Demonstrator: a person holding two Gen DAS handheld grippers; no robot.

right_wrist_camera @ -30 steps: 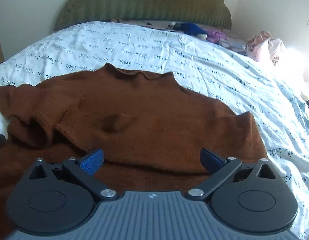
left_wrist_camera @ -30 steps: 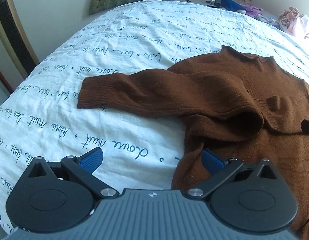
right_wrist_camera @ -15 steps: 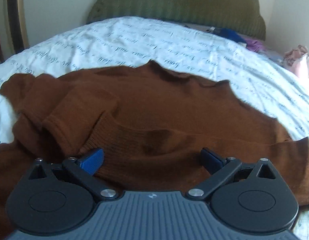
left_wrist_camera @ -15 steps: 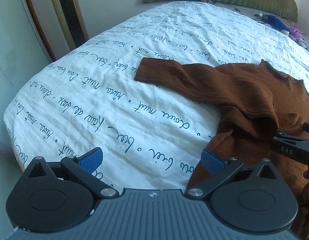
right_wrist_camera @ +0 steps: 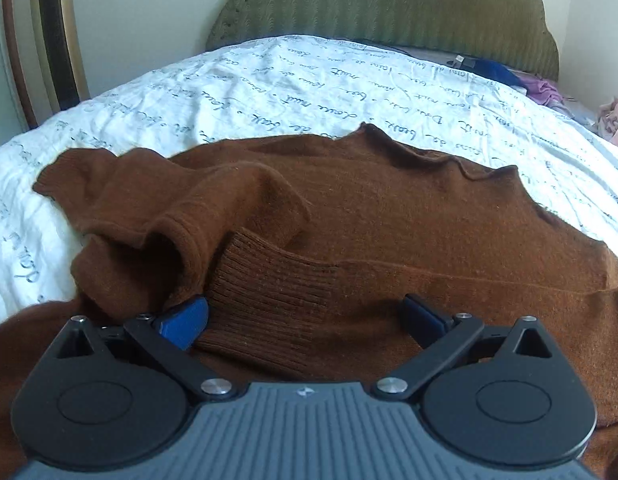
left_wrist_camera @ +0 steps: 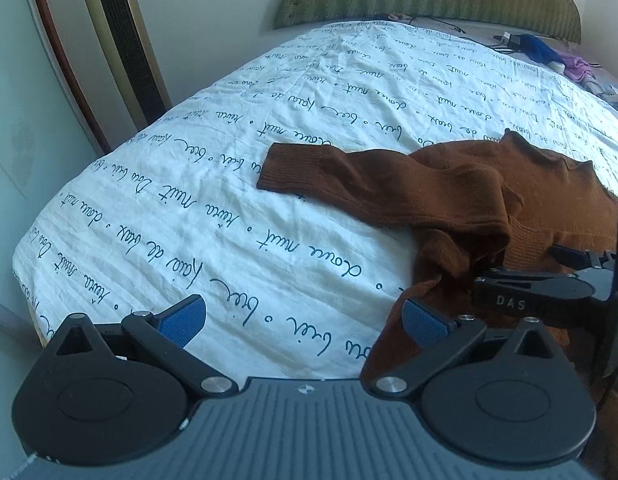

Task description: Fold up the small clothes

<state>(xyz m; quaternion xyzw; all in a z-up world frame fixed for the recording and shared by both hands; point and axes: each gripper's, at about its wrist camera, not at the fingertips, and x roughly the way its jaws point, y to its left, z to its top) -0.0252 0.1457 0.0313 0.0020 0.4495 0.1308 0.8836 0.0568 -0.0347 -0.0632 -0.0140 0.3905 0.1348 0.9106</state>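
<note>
One brown knit sweater (right_wrist_camera: 389, 216), soft, ribbed at the cuffs, lying rumpled on one white script-printed bedsheet (left_wrist_camera: 229, 184); one sleeve extended toward 10 o'clock in the left view. Two grippers: left gripper (left_wrist_camera: 305, 322) spread wide, holding nothing, above sheet; right gripper (right_wrist_camera: 305, 316) spread wide, straddling a folded ribbed cuff, not clamped.

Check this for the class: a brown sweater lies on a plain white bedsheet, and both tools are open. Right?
One slip: the bedsheet is not plain but printed with dark handwriting, as the left wrist view shows. The brown sweater lies on it, and the left tool and right tool are open.
</note>
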